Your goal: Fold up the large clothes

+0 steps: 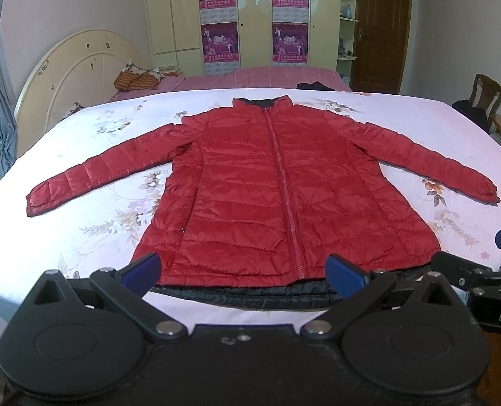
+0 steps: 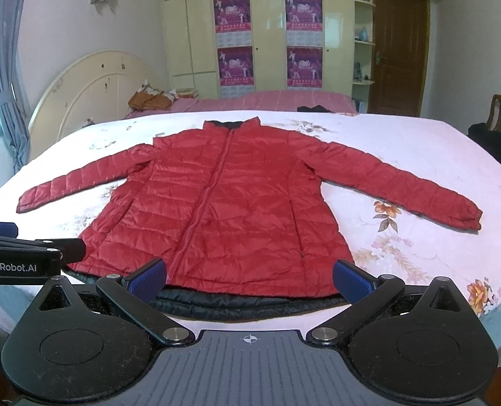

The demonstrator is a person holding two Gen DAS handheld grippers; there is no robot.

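A red quilted puffer jacket point(image 1: 250, 189) lies flat and zipped on the bed, collar at the far side, both sleeves spread out; it also shows in the right wrist view point(image 2: 237, 209). Its dark lining shows along the near hem point(image 1: 250, 296). My left gripper point(image 1: 243, 270) is open and empty, its blue pads just short of the hem. My right gripper point(image 2: 250, 279) is open and empty, also at the near hem. Each gripper shows at the edge of the other's view: the right one point(image 1: 487, 270), the left one point(image 2: 20, 257).
The bed has a white floral sheet point(image 1: 91, 155). Behind it is a second bed with a pink cover point(image 1: 267, 76), a cream headboard point(image 1: 81, 67), wardrobes with posters point(image 1: 255, 17), a brown door point(image 1: 380, 30) and a wooden chair point(image 1: 484, 98) on the right.
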